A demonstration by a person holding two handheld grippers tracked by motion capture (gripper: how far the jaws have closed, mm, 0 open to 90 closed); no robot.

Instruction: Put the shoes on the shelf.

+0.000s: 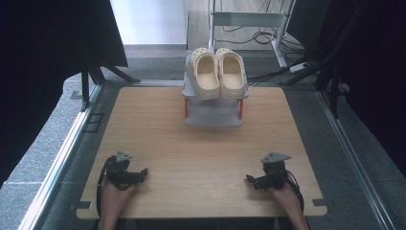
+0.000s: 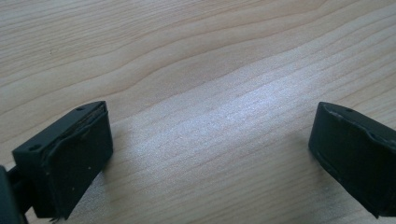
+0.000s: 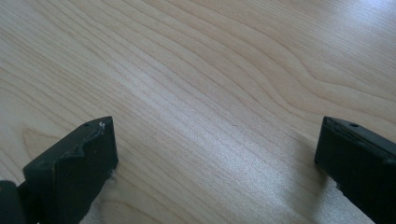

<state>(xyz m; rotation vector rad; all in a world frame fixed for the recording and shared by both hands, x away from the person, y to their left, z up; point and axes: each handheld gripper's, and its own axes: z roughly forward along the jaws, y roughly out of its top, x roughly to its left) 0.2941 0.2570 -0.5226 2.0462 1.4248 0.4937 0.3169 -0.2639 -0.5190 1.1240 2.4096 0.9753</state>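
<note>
A pair of cream clogs [image 1: 216, 73] rests side by side on the top shelf of a small grey rack [image 1: 213, 115] at the far middle of the wooden table [image 1: 191, 143]. My left gripper [image 1: 140, 175] lies near the front left edge, held by a hand, jaws pointing right. My right gripper [image 1: 253, 180] lies near the front right edge, jaws pointing left. In the left gripper view the gripper [image 2: 210, 149] is open over bare wood. In the right gripper view the gripper [image 3: 215, 163] is also open, nothing between its jaws.
The rack has red legs and a lower shelf. Black curtains hang at both sides. A grey metal frame [image 1: 249, 19] and cables stand on the floor behind the table. Aluminium rails run along the table's left and right.
</note>
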